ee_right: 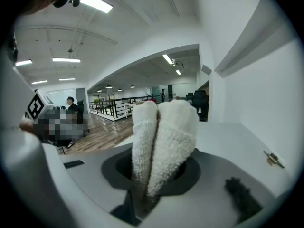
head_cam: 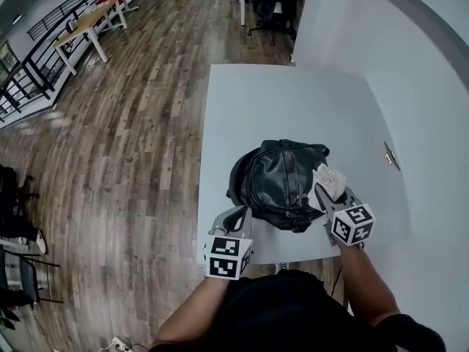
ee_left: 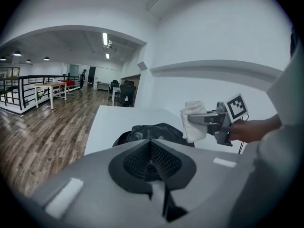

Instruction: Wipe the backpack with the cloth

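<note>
White rectangular bench [head_cam: 293,101], smooth top, fills centre of the head view with a white wall along its right side.

Black leather backpack [head_cam: 282,182] lies slumped on the bench at lower centre of frame, close to the bench's lower edge. Nothing pins it down.

Left gripper [head_cam: 236,215] sits at the backpack's lower left, just beside a strap loop. Its fingers are together and nothing shows between them in its own view, so it is not holding the bag.

Right gripper [head_cam: 327,194] is at the backpack's right side, fingers clamped on the lower end of a white fluffy terry cloth [head_cam: 330,179]. The cloth stands up in a doubled fold past the fingertips, at the bag's upper right edge. Whether it touches the leather cannot be told; the left gripper view suggests it is just off it.

Risks, as judged:
- The unheld bag on the slick bench is likely to slide or swivel under a wiping stroke, possibly toward the lower edge.
- The cloth is pinched at one end only, so drag on the leather could tug it loose or fold it over.
- Pressing too deep puts the hard fingers on the leather instead of the cloth and could scuff it.
- The soft bag may buckle, giving patchy contact.

Small metal fitting [head_cam: 391,155] on the wall at right, apart from the work, could be hit only by a wide sweep.
</note>
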